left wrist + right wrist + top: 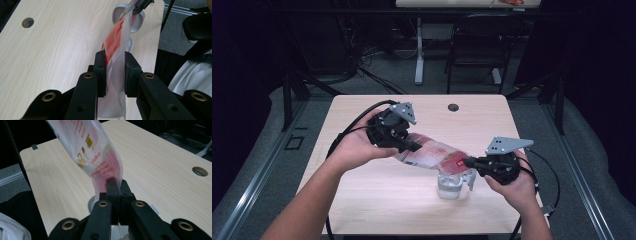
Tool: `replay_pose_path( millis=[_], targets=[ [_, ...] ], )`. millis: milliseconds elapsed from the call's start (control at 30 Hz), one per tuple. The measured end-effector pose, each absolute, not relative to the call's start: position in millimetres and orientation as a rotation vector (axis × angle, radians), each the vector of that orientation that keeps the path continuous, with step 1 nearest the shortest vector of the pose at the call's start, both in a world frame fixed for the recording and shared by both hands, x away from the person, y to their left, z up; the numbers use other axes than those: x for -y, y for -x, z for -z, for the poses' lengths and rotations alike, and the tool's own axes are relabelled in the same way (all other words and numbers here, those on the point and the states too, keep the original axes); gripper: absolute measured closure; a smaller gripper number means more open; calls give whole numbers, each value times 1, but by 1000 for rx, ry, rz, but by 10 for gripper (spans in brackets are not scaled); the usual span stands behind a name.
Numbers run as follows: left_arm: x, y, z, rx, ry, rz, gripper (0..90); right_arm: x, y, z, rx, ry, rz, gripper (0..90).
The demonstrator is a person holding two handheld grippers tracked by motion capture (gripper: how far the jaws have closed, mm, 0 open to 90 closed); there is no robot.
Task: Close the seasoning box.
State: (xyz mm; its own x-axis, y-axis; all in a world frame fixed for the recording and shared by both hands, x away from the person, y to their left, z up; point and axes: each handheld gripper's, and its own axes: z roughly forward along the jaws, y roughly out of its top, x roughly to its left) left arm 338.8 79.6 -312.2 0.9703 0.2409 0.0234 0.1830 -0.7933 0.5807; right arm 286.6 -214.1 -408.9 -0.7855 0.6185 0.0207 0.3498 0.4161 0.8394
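Pale wood table [362, 200], dark room, both grippers [409, 146] [470, 162] pinching 1 pouch [434, 152], perhaps above a jar [451, 186].

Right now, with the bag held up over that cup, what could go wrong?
1. The bag hangs between the left gripper and the right gripper, whose jaws pinch just a thin edge; it might slip free.
2. The clear cup sits right under the bag's low end, so a dropped bag or a dipped hand could knock it over.
3. If the bag is tipped to pour, some could miss the cup and land on the table.
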Motion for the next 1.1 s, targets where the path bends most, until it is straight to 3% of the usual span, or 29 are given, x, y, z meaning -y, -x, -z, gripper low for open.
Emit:
replay_pose_path(
  millis=[1100],
  targets=[
    [-79,-341,312,-294,-2512,-118,766,214,-286,409,-2393,-836,-1300,900]
  ],
)
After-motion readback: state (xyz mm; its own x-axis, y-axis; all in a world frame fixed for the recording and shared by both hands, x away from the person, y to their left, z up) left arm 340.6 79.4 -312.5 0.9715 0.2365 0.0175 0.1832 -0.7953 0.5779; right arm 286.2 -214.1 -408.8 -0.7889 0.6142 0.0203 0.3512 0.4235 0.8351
